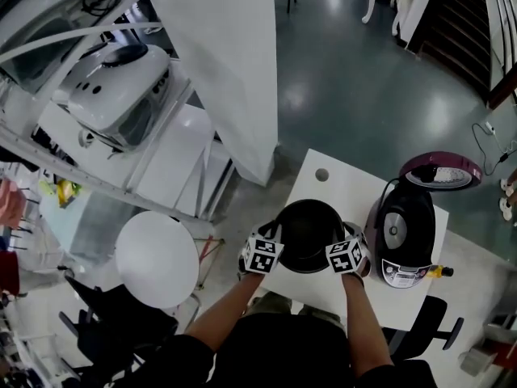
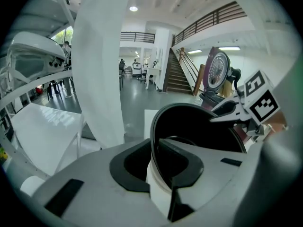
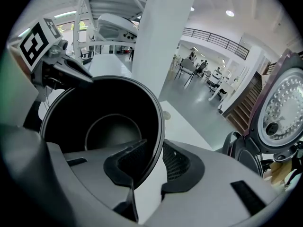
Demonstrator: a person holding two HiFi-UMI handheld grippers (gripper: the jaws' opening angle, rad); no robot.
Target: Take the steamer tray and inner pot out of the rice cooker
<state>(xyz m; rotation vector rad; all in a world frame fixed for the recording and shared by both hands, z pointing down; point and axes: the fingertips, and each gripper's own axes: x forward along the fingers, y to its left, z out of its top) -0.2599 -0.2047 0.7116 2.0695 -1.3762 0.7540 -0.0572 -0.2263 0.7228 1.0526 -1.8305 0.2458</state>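
Observation:
A black inner pot (image 1: pixel 307 234) hangs over the white table (image 1: pixel 343 184), gripped on opposite sides of its rim. My left gripper (image 1: pixel 269 245) is shut on the pot's left rim (image 2: pixel 154 141), one jaw inside the wall and one outside. My right gripper (image 1: pixel 342 247) is shut on the right rim (image 3: pixel 158 141) in the same way. The pot's dark inside (image 3: pixel 111 126) holds nothing. The rice cooker (image 1: pixel 404 237) stands to the right with its maroon lid (image 1: pixel 440 170) raised. No steamer tray shows in any view.
A round hole (image 1: pixel 322 175) marks the table's far part. A white round stool (image 1: pixel 157 259) and white shelving with appliances (image 1: pixel 121 95) stand to the left. A black chair (image 1: pixel 424 326) sits beside the person at the right. A white pillar (image 1: pixel 226 63) rises behind the table.

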